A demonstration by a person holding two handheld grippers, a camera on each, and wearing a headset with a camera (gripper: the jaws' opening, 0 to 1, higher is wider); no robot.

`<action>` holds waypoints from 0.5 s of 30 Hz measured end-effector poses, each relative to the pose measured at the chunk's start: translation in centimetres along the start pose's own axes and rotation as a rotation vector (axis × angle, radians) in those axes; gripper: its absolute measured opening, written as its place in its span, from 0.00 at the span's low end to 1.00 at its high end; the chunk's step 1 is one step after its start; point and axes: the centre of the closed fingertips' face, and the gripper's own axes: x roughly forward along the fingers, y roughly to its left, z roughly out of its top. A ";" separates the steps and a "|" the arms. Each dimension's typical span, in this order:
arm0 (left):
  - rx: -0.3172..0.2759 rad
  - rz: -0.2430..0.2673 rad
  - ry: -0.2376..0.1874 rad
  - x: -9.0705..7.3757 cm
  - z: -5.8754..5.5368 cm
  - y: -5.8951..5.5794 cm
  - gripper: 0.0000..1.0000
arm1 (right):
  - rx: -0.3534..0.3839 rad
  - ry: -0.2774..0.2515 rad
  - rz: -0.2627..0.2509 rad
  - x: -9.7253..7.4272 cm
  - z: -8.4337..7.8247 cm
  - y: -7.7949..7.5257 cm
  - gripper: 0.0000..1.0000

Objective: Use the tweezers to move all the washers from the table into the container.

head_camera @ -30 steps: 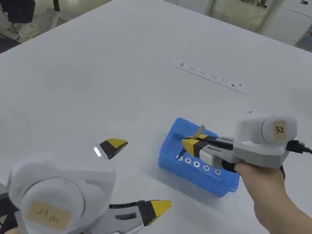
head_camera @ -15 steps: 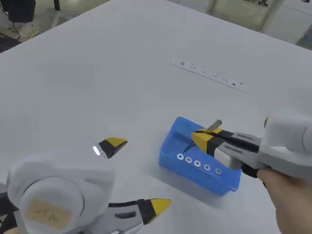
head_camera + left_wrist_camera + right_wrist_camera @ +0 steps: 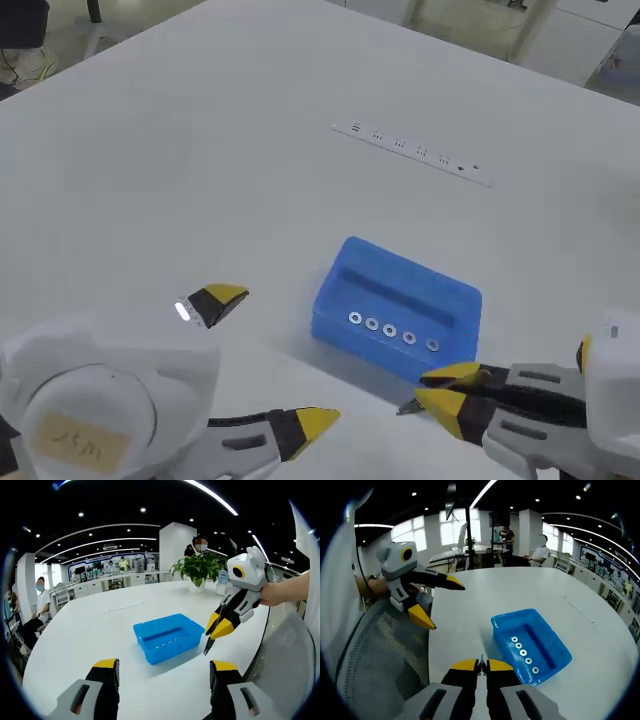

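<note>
Left gripper (image 3: 270,360) empty, five washers (image 3: 390,331) in the container (image 3: 420,285), tweezers (image 3: 408,407) beside it.
My left jaws stand spread wide on nothing, off the one blue container's left end. The five washers lie in a row along its long axis, by the near wall. My right gripper (image 3: 440,388), the nearer one, is pressed together on the single tweezers. Their tip points left, just beside that wall, with the washers up and left of it.

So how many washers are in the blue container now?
5 washers, in a single row on the floor of the blue container, along its near long side. The interior is in full sight, so none seems hidden.
</note>
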 end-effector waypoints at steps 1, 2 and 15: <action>0.000 -0.001 0.000 0.0 0.0 0.0 0.74 | -0.006 0.032 0.008 -0.1 -0.6 0.2 0.02; 0.000 -0.001 0.000 0.0 0.0 0.0 0.74 | -0.038 0.068 0.010 -0.2 -1.3 0.4 0.02; 0.002 0.005 0.005 0.0 -0.1 0.1 0.74 | -0.230 0.173 0.087 3.2 -2.0 2.2 0.02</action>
